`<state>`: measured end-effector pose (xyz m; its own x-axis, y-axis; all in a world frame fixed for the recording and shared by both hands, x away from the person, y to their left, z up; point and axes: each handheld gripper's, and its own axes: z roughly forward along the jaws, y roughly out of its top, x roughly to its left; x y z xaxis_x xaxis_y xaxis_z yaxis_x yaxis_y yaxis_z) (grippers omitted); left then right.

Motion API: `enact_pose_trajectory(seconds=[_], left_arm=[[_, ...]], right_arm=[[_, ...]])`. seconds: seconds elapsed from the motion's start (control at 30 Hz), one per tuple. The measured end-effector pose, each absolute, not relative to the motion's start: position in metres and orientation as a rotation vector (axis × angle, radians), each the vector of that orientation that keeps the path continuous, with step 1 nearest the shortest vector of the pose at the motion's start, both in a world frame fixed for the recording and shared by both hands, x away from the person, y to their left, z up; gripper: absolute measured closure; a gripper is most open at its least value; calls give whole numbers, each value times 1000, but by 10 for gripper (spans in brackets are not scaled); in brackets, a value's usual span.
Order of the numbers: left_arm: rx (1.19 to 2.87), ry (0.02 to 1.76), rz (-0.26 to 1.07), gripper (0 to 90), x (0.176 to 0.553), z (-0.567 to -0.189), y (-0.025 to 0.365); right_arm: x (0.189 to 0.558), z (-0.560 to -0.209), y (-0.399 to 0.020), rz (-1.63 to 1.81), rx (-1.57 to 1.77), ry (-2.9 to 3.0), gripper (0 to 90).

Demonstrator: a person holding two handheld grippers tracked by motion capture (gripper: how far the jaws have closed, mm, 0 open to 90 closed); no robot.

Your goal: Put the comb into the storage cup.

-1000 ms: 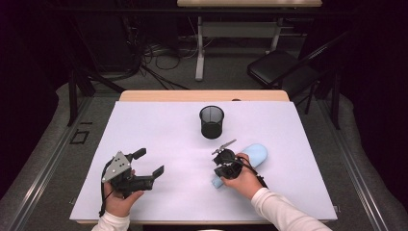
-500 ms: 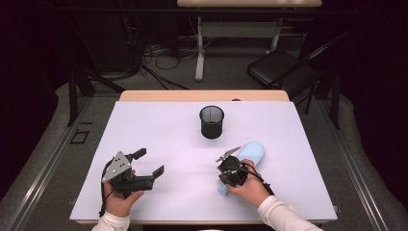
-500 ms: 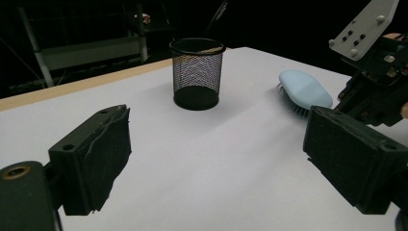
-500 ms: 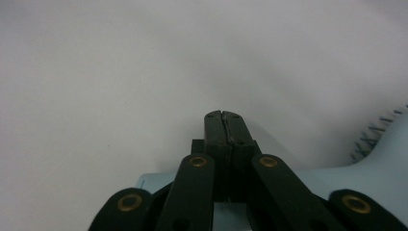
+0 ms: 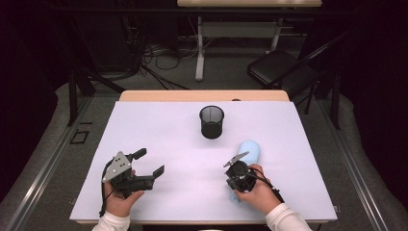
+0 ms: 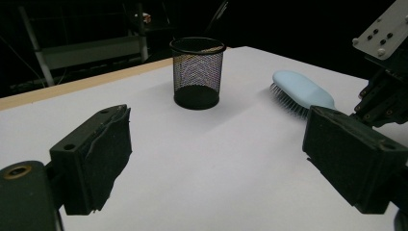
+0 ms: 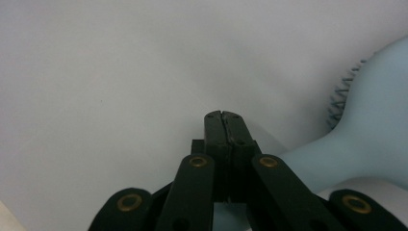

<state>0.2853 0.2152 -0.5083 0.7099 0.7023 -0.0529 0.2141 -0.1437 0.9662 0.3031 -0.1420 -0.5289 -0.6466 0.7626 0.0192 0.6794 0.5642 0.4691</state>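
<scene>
Mesh cup (image 6: pixel 197 72) ahead of my left gripper (image 6: pixel 216 163), contents unseen. Pale-blue hairbrush (image 7: pixel 370 130), bristles down, just beside my right gripper (image 7: pixel 222 117). Left jaws wide; right jaws pressed together, gripping nothing.

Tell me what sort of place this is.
Probably a lab or studio set up for recording handling tasks: a white-topped table amid dark surroundings, loose cables on the floor behind it, a folding chair, and a person holding the left gripper and right gripper.
</scene>
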Motion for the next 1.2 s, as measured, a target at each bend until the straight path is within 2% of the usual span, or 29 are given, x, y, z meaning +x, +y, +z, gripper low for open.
enact_pose_trajectory(seconds=[1.2], left_arm=[[1708, 738, 499, 102, 286, -509, 215]], right_arm=[[297, -527, -202, 633, 1408, 2501, 893]])
